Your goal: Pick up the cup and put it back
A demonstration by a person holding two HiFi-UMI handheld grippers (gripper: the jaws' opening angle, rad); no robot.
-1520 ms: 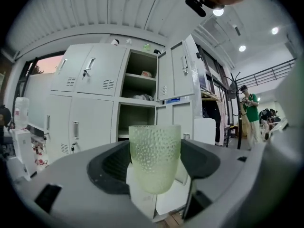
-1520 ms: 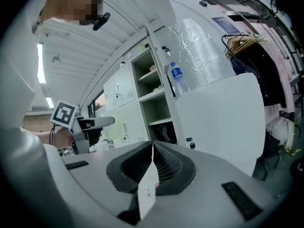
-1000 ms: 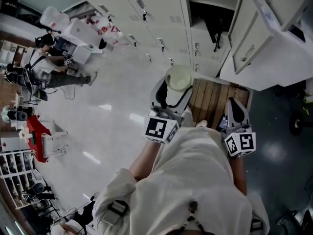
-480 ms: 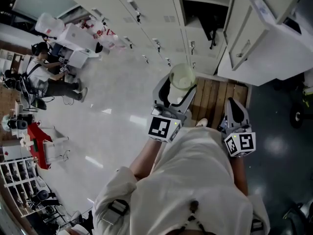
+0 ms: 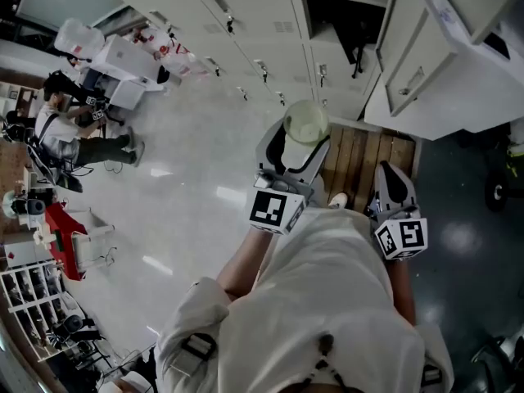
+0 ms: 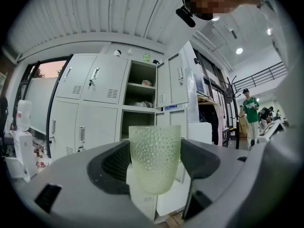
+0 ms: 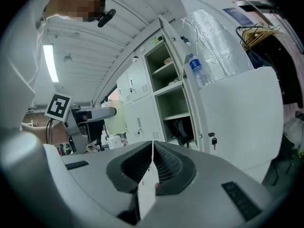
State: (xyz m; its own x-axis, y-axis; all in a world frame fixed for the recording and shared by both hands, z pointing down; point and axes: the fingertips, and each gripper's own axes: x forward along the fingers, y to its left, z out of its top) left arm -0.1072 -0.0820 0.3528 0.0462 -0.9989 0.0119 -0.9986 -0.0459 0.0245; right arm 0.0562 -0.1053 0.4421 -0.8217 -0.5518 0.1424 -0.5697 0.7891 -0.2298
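Far left: a person [image 5: 61, 125] is on the shiny floor [image 5: 188, 195], well apart from both grippers.
lockers [image 5: 246, 15]: a long pale row runs along the back, and some doors stand open.
left gripper [image 5: 300, 133]: it points at the lockers. Its jaws stand wide and press on both sides of the cup, so it grips the cup.
cup [image 6: 155, 158]: pale green, see-through and bumpy. It is up in the air between the left jaws, in front of an open locker shelf.
cup's way: it stands straight. The mouth faces up and the bottom faces down, so its long side runs up and down.
wooden boards [image 5: 368, 158]: they lie on the floor by the lockers, below and between the two grippers.
right gripper [image 7: 152, 151]: its jaws are closed tight together and hold nothing. It is beside the left gripper, apart from the cup.
locker door [image 7: 232, 122]: it hangs open on the right, with a key [image 7: 212, 140] in its lock and a water bottle [image 7: 196, 71] higher up.
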